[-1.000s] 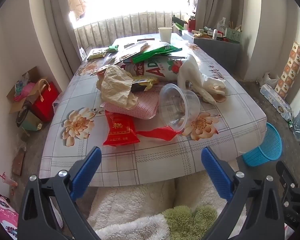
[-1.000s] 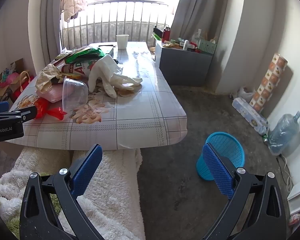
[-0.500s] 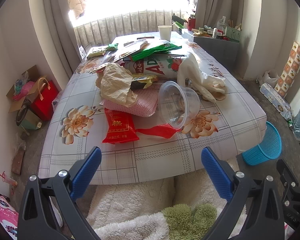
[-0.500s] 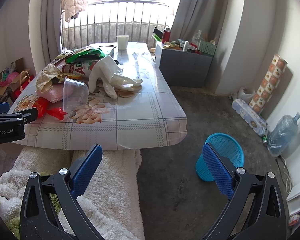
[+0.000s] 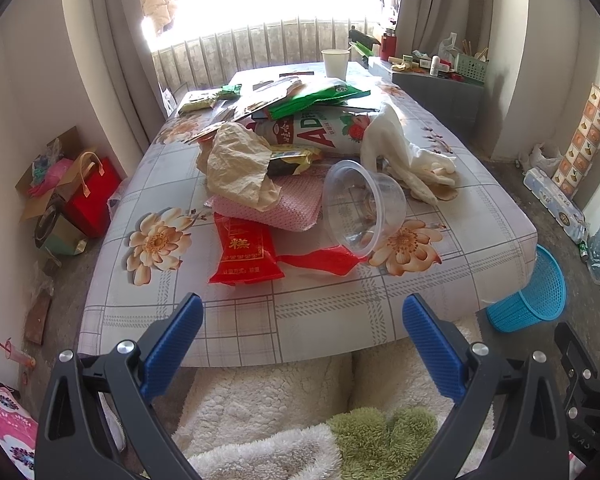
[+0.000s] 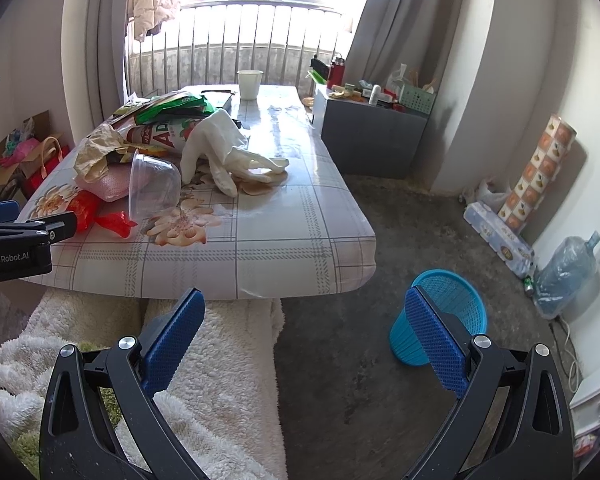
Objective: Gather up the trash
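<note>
Your left tool (image 5: 302, 344) spread wide, empty, red snack packet (image 5: 243, 254) just ahead on the bench (image 5: 440, 292), your right tool (image 6: 304, 334) likewise apart, blue basket (image 6: 446, 312) beyond its right finger.

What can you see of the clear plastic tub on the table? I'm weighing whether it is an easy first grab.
The clear plastic tub is a round, see-through container with a rolled rim and no lid. It lies tipped on its side on the flowered tablecloth, mouth toward the near table edge, and looks empty. Its wall leans against the pink cloth, its rim rests near the red wrapper, and a white glove lies just behind. Neither gripper touches it.
</note>
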A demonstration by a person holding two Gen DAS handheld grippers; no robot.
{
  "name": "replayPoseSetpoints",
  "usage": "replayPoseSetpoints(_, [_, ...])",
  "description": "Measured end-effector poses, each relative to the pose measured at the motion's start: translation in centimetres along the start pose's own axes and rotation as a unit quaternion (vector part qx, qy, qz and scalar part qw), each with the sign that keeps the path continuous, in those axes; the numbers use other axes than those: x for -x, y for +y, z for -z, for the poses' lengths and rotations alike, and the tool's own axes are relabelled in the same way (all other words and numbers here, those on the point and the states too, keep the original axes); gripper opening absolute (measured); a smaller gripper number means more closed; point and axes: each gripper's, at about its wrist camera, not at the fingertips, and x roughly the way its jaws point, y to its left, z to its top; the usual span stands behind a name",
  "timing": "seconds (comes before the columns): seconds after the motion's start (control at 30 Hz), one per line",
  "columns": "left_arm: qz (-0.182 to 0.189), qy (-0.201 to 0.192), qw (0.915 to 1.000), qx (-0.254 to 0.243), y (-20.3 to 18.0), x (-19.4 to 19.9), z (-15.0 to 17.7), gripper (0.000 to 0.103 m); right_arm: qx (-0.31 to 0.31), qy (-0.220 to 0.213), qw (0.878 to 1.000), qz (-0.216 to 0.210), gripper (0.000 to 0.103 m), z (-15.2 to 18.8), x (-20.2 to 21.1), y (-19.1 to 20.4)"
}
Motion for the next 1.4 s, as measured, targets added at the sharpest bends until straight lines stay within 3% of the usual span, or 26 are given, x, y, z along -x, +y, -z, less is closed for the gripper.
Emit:
replayPoseSetpoints(0.83, [-0.007, 0.001, 0.9999, 0.013, 0.6, 0.0, 0.0, 0.098, 0.025, 0.003, 0.998, -0.05, 0.096, -0.6, 1.0, 2.4])
replayPoseSetpoints(1.4, [-0.006, 0.003, 0.9999, 0.009, 0.4, 0.0, 0.2, 0.098, 0.024, 0.011, 0.999, -0.046, 0.096, -0.5, 1.0, 2.4])
